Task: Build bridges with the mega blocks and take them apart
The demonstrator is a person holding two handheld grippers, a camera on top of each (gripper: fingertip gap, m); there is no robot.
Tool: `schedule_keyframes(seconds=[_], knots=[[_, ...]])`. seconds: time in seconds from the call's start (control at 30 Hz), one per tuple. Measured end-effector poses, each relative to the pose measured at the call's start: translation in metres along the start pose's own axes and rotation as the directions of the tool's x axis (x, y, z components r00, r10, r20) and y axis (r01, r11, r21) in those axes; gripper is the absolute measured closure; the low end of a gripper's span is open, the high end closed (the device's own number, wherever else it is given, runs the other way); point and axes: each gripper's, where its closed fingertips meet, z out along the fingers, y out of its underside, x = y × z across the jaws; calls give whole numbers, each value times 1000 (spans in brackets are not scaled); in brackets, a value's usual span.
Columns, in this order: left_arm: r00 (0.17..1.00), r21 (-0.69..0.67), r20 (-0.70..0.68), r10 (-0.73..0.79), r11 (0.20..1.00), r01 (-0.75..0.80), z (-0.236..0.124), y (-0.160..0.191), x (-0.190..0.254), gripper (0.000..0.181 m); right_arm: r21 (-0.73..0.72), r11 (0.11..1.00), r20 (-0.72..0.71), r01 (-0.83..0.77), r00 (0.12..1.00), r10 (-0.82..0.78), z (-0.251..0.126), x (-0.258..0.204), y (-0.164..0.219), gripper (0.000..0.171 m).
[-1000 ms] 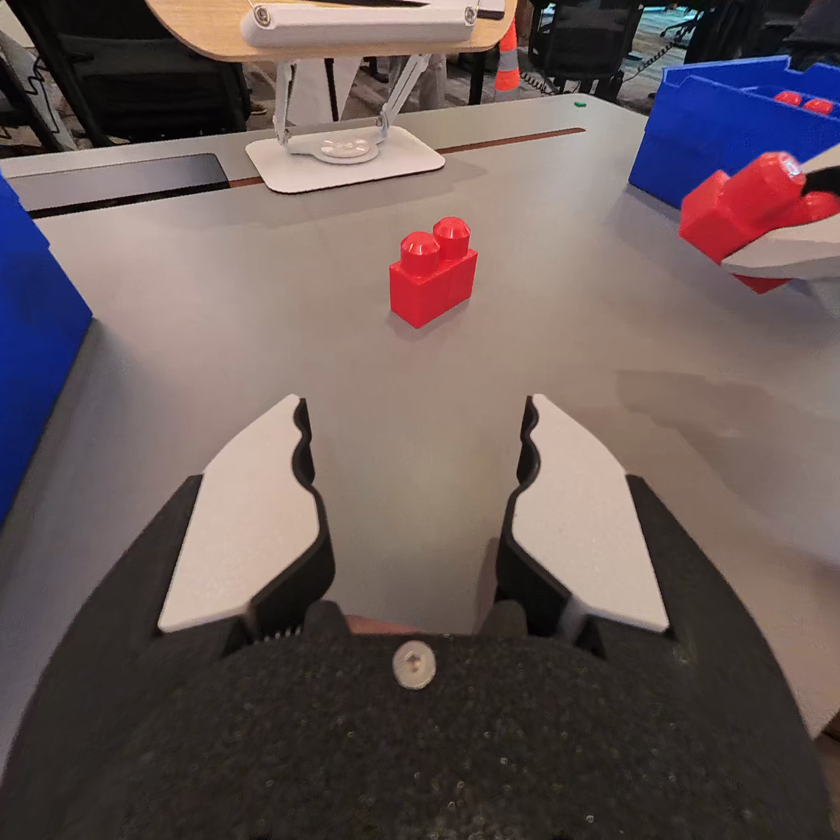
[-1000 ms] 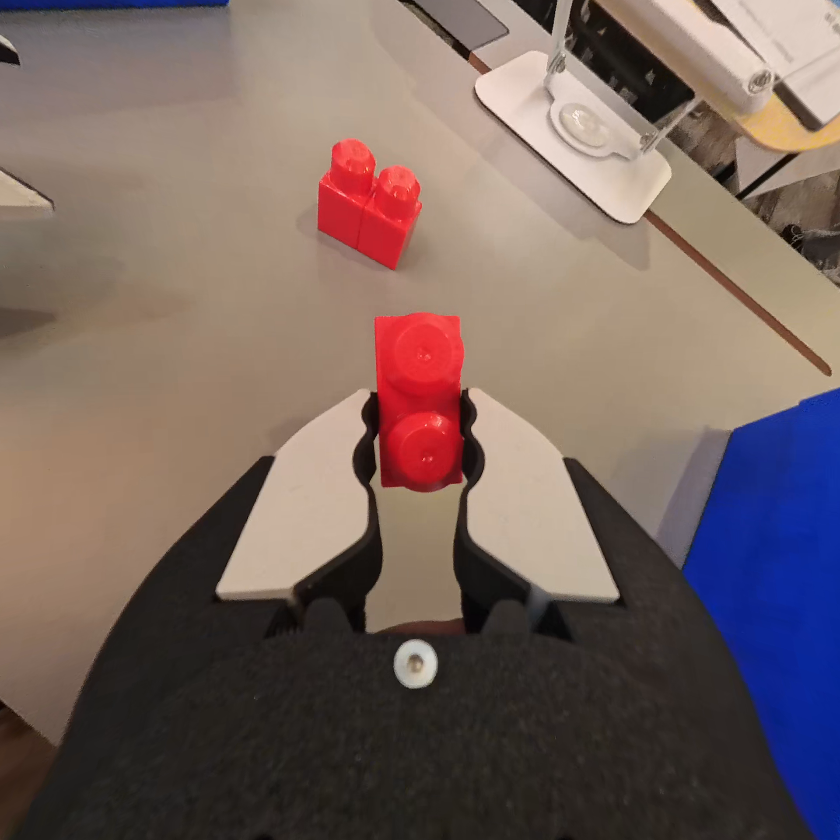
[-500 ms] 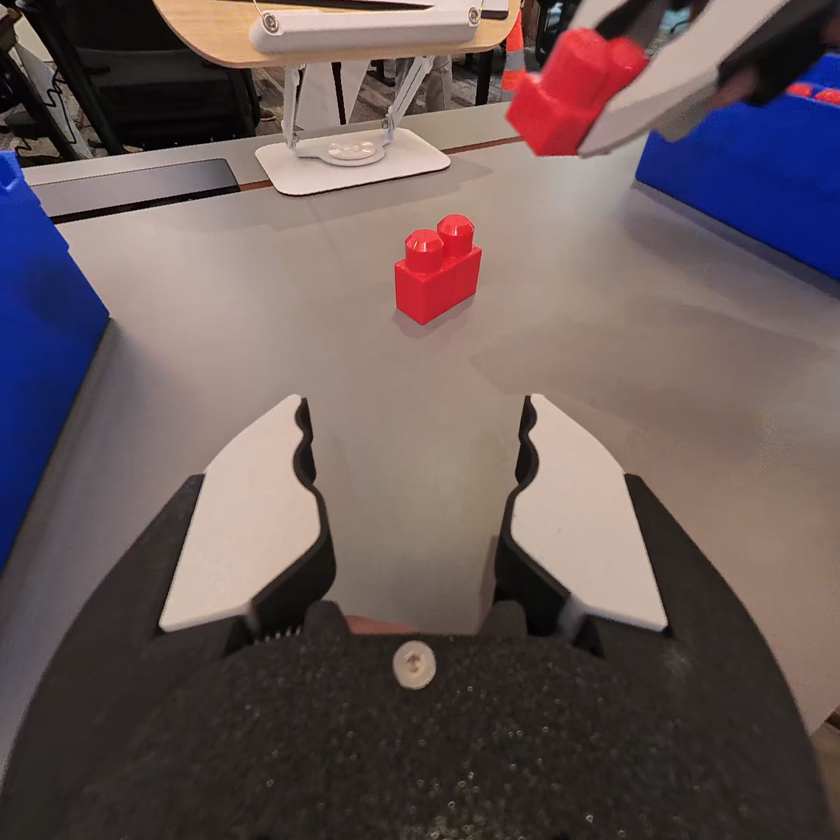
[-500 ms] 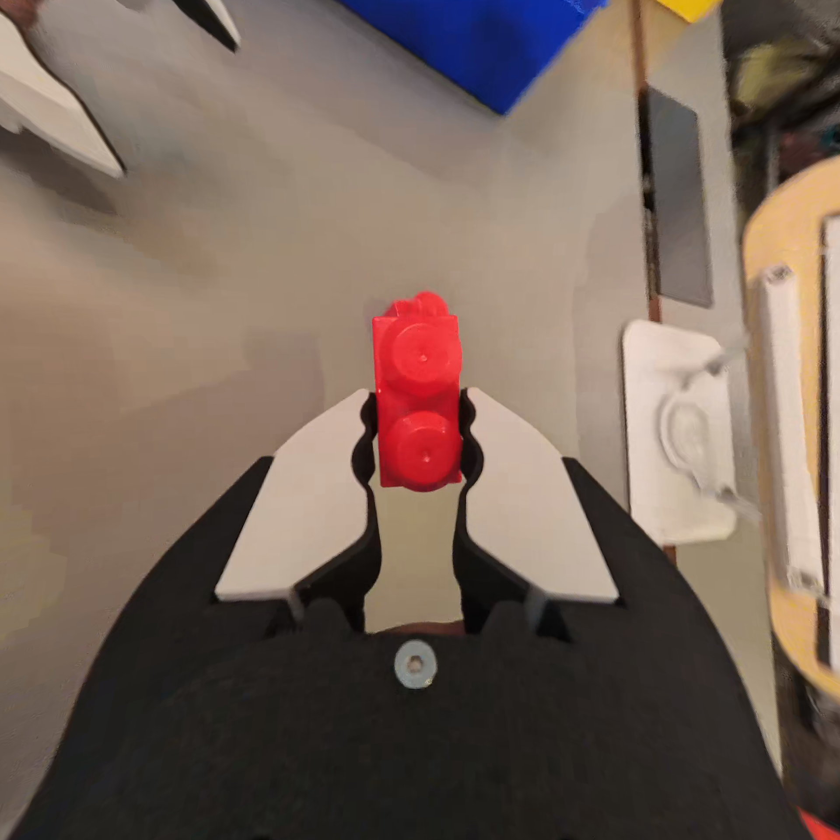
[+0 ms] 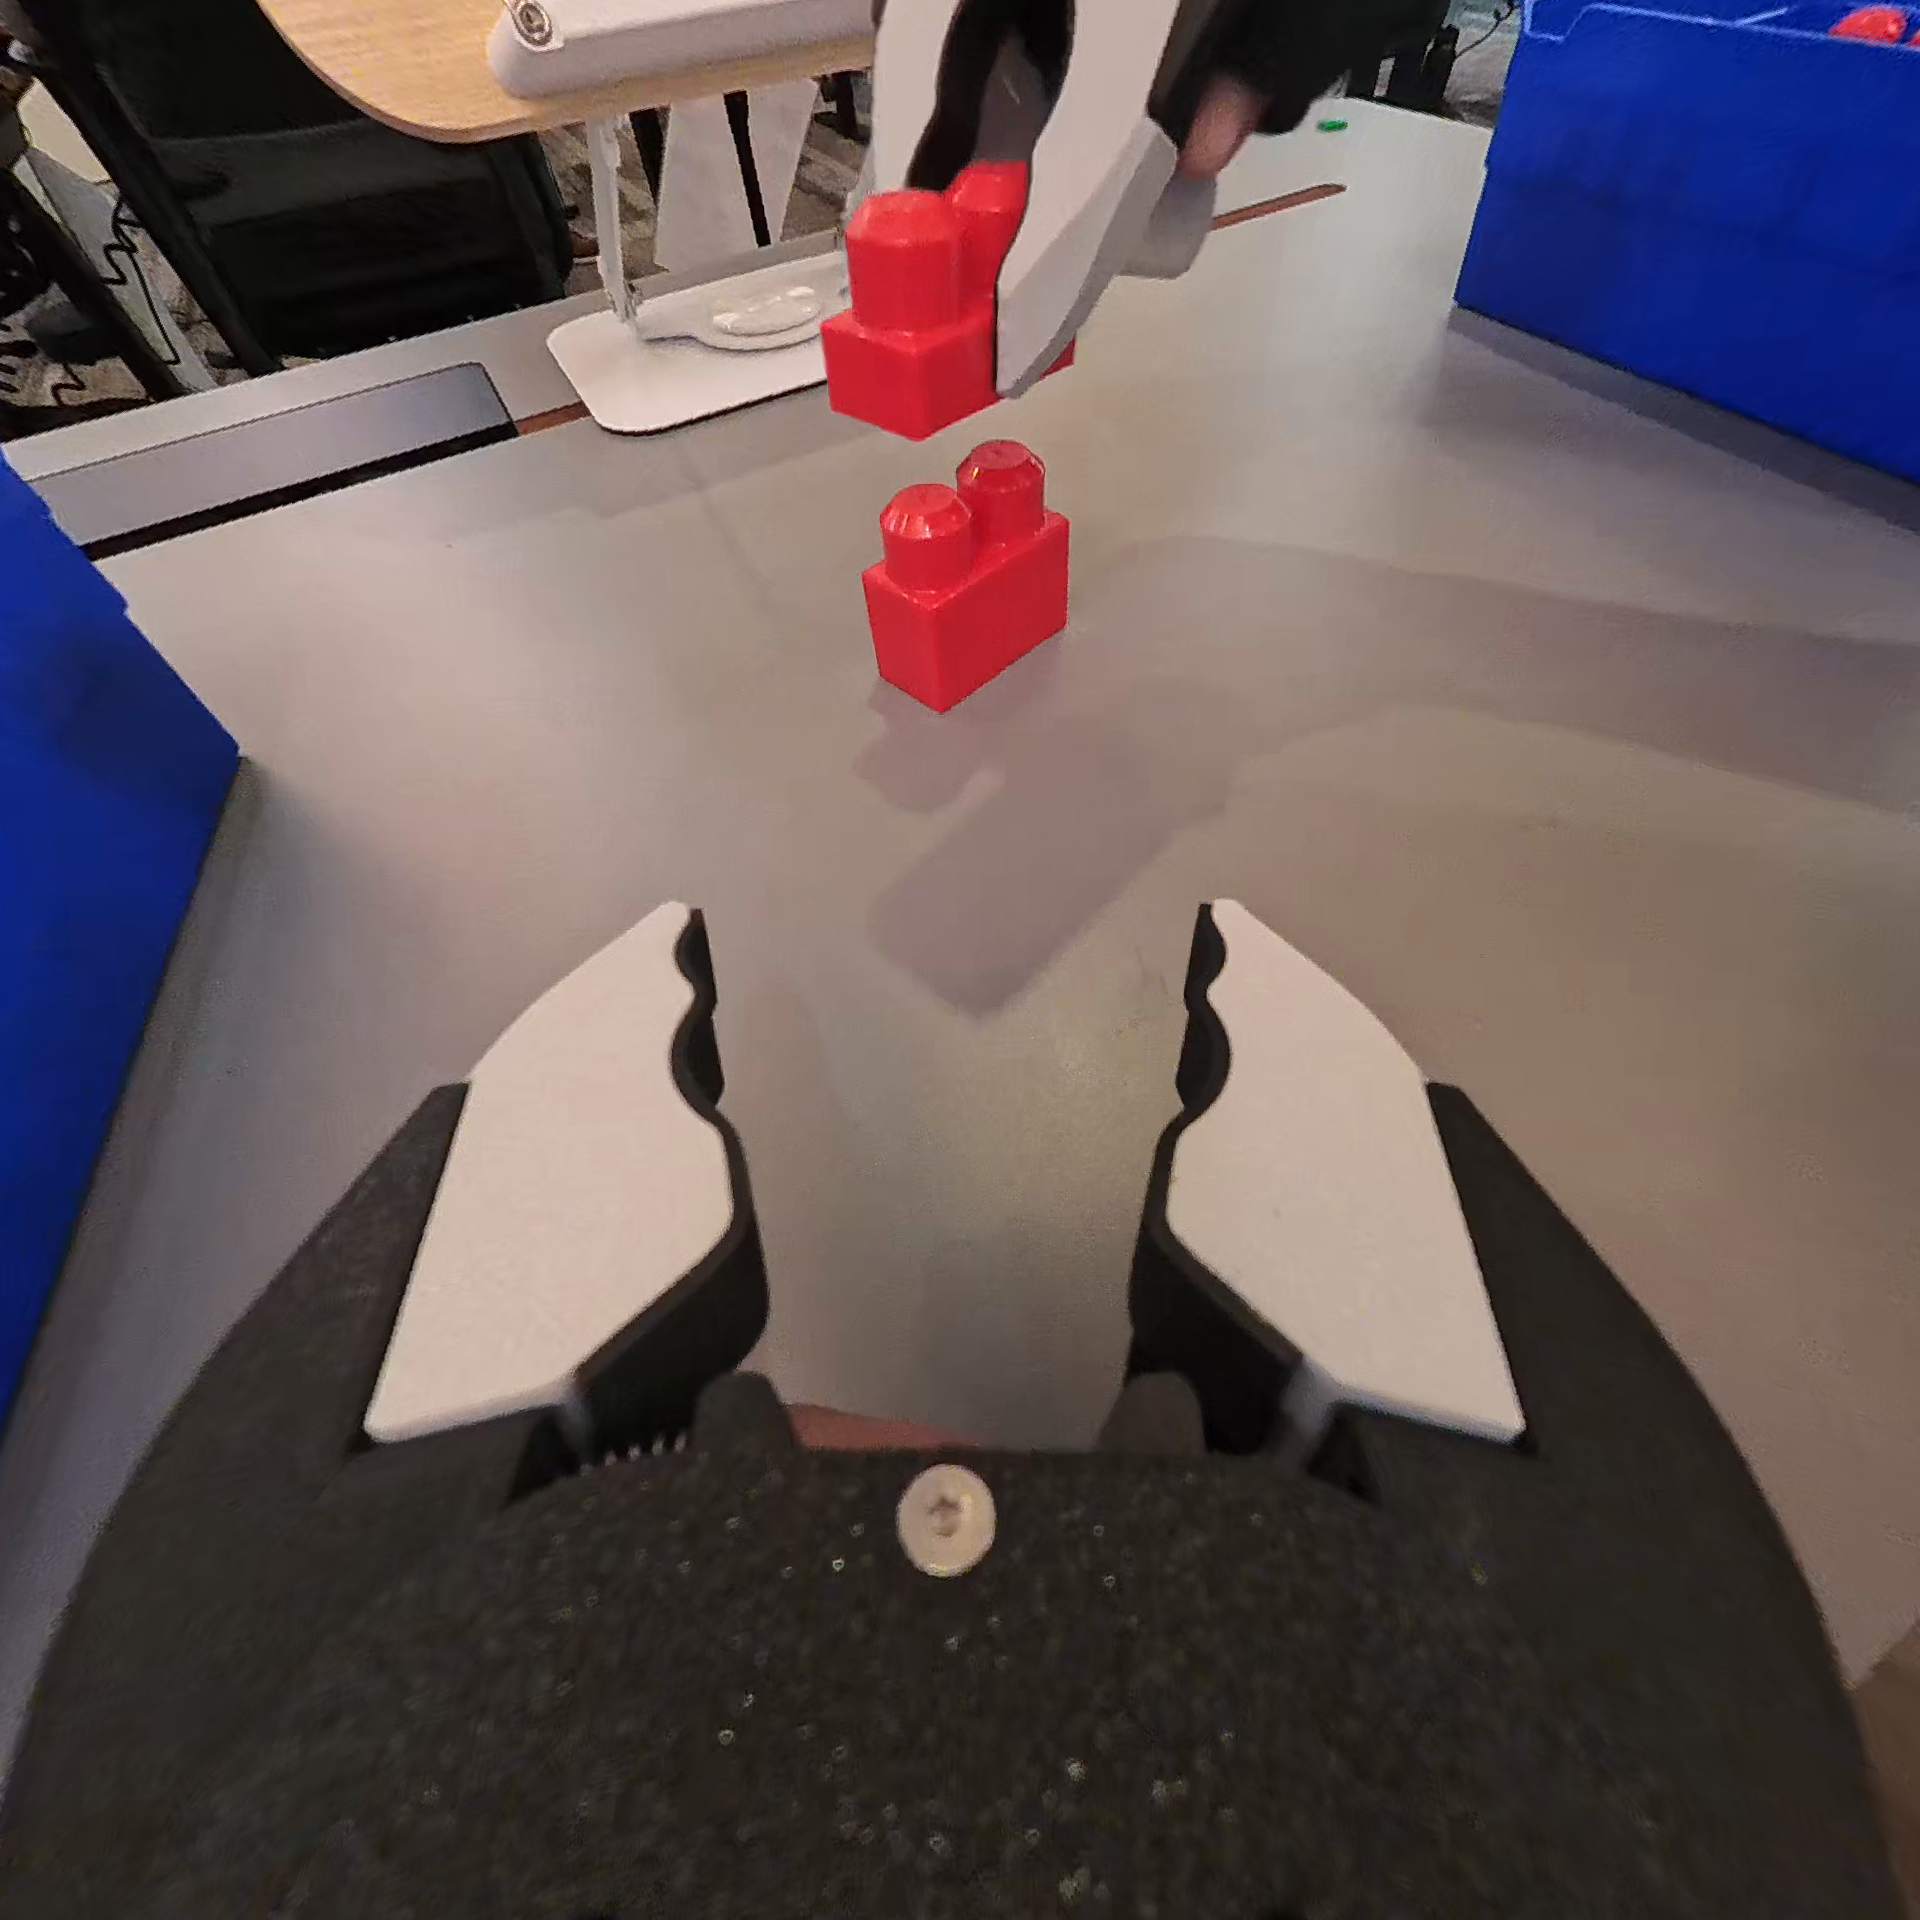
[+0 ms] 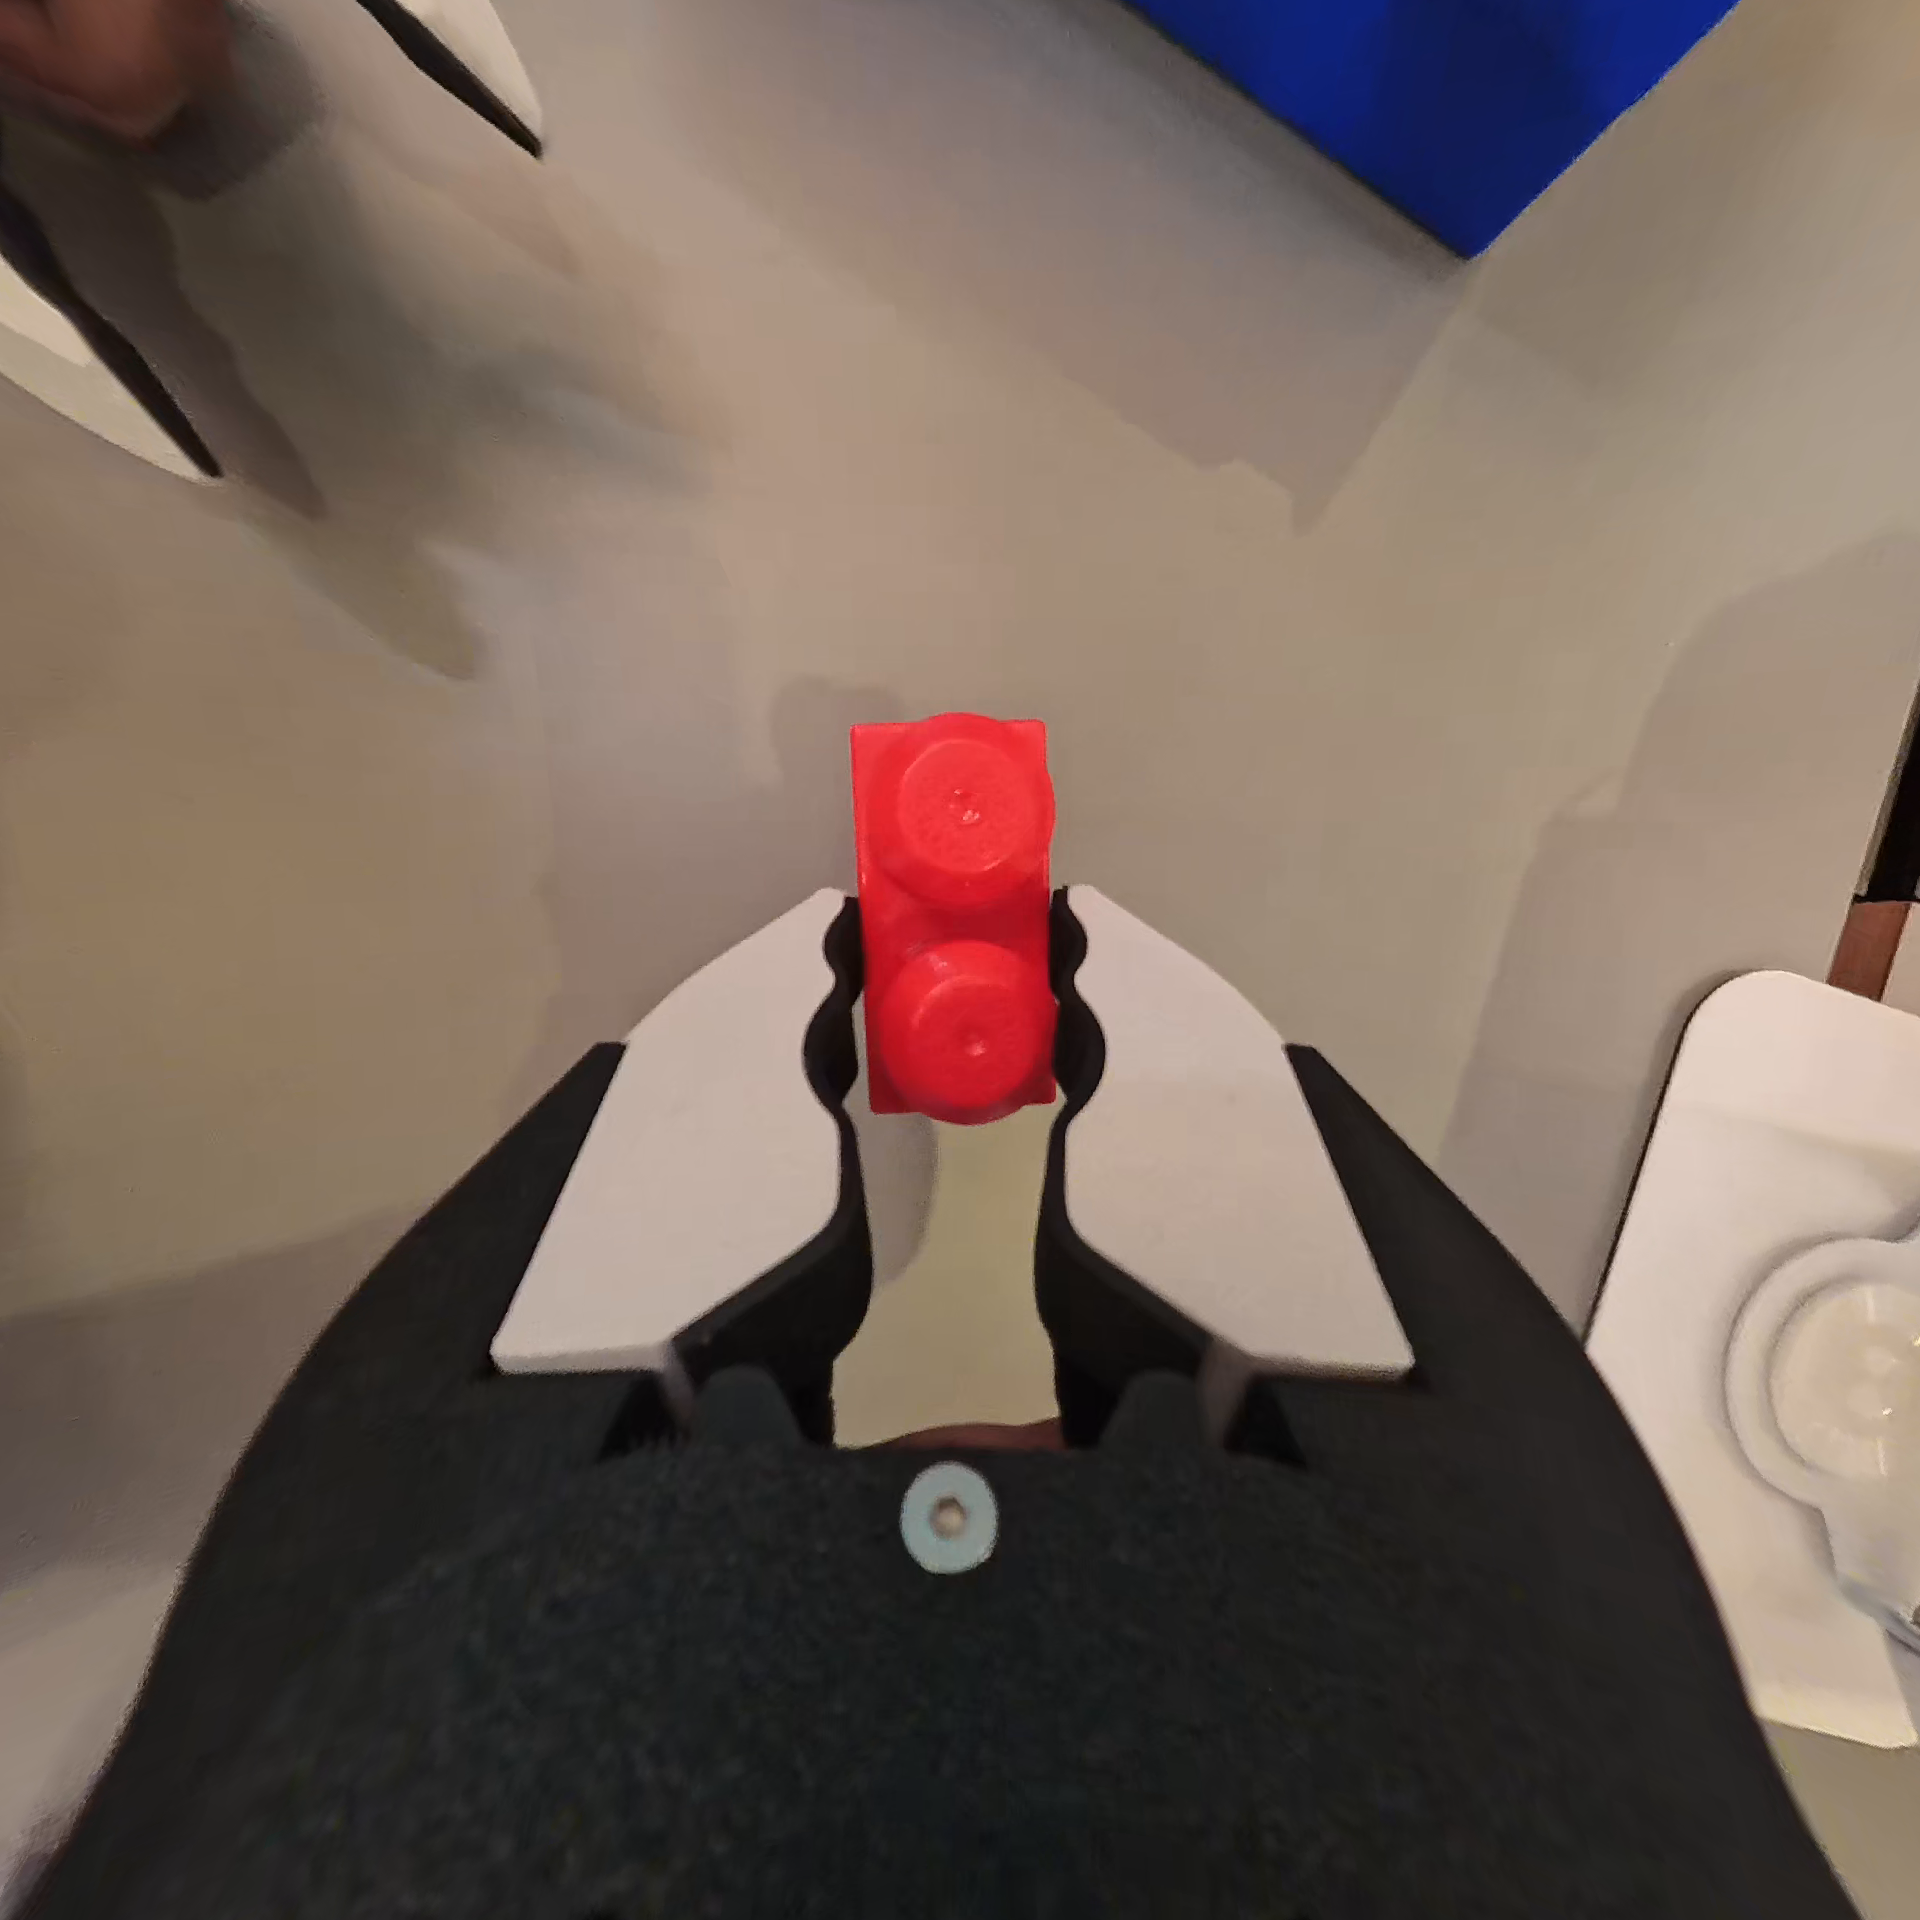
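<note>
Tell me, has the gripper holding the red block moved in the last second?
Yes. The right gripper carried its held red block leftward from beside the blue bin to above the red block on the table.

No writing, label, brand, number or sign can be read in either view.
</note>
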Motion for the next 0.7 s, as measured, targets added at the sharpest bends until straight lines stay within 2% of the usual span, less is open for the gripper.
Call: schedule_keyframes(seconds=[0.7], knots=[[1000,-35,-15,7,999,-8,3,4,3,95,-31,999,32,-14,999,15,22,-1,15,137]])
